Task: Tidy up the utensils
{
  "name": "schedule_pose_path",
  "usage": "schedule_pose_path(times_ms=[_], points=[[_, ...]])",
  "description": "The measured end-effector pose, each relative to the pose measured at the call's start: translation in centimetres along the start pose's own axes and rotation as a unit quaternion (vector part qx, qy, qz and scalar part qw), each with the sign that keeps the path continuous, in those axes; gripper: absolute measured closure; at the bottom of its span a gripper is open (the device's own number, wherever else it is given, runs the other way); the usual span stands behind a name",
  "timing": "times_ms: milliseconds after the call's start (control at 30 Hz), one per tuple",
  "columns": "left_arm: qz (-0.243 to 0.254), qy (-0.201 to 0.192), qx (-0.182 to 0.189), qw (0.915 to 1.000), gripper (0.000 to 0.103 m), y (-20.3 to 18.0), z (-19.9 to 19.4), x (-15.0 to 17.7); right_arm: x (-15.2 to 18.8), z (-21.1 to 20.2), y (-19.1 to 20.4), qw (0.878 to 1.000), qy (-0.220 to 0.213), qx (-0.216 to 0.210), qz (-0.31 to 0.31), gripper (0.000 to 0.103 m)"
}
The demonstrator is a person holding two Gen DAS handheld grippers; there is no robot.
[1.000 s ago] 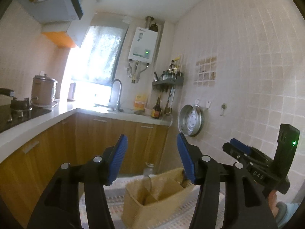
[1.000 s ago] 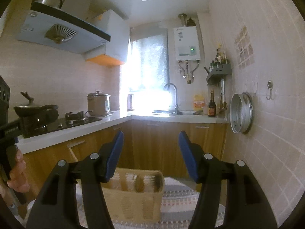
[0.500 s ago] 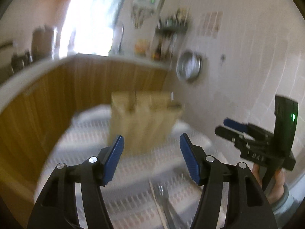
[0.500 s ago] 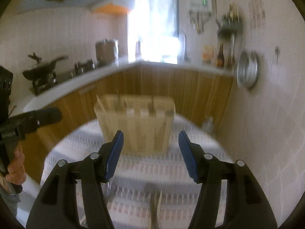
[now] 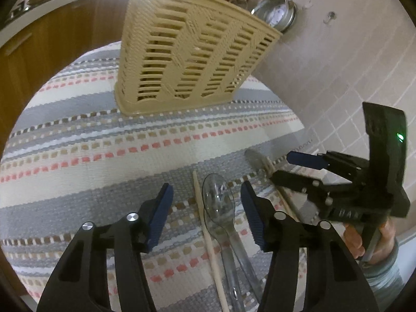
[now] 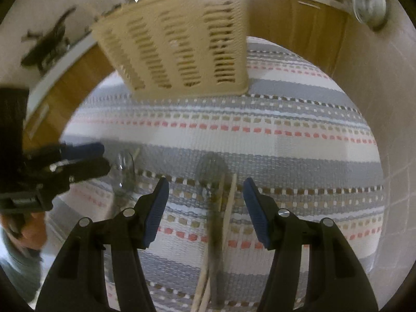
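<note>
Our left gripper (image 5: pixel 205 215) has black plastic arms with ribbed blue pads, and its jaws are closing, though the pads touch nothing yet; between them lie a clear plastic spoon (image 5: pixel 219 208) and a pale wooden chopstick (image 5: pixel 208 234), both flat on the cloth. Our right gripper (image 6: pixel 205 205) is built the same and stands apart over a dark, blurred spoon (image 6: pixel 212 182) and pale wooden chopsticks (image 6: pixel 228 208). The woven tablecloth (image 5: pixel 91 143) is coarse, striped grey and cream with rows of pink, brown and tan squares. Beyond the utensils stands the beige plastic utensil basket (image 5: pixel 187 49), its wall cut into slatted chevrons. A round steel pan (image 5: pixel 278 15) hangs on the tiled wall (image 5: pixel 338 59).

A second ago both grippers pointed level at the kitchen, with window and water heater in view; now they tip down at the table, and the basket sits higher in each view. The right gripper's opening is much as before.

White lettering on the right gripper's body is too blurred to read.
</note>
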State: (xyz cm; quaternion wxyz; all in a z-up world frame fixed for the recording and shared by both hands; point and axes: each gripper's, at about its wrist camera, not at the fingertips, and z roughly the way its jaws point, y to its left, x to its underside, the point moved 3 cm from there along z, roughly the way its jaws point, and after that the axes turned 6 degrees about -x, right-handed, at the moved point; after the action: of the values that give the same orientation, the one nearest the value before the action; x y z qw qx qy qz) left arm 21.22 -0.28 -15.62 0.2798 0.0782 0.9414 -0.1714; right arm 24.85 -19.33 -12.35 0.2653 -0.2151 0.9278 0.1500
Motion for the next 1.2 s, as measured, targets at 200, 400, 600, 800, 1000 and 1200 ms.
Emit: schedule_pose_path(times_ms=[200, 400, 600, 800, 1000, 1200], points=[[-0.005, 0.003, -0.01, 0.9999, 0.07, -0.5, 1.4, -0.4, 0.4, 1.5, 0.8, 0.999, 0.018, 0.026, -0.033, 0.055], [0.009, 0.009, -0.017, 0.9998, 0.078, -1.1, 2.6, -0.1, 0.6, 2.9, 0.5, 0.998, 0.032, 0.033, -0.041, 0.066], [0.028, 0.015, -0.019, 0.9993, 0.095, -3.0, 3.6, 0.2, 0.0, 3.5, 0.4, 0.998, 0.037, 0.027, -0.039, 0.072], [0.043, 0.002, -0.016, 0.9989, 0.101, -4.7, 3.9, -0.1, -0.2, 3.1, -0.1, 0.999, 0.031, 0.02, -0.028, 0.074], [0.049, -0.016, -0.005, 0.9987, 0.101, -5.2, 2.9, -0.4, -0.2, 1.6, -1.1, 1.0, 0.012, -0.007, -0.008, 0.074], [0.05, -0.03, 0.017, 0.9982, 0.101, -3.6, 0.7, -0.8, -0.6, -0.1, -2.1, 0.999, -0.001, -0.036, 0.012, 0.074]])
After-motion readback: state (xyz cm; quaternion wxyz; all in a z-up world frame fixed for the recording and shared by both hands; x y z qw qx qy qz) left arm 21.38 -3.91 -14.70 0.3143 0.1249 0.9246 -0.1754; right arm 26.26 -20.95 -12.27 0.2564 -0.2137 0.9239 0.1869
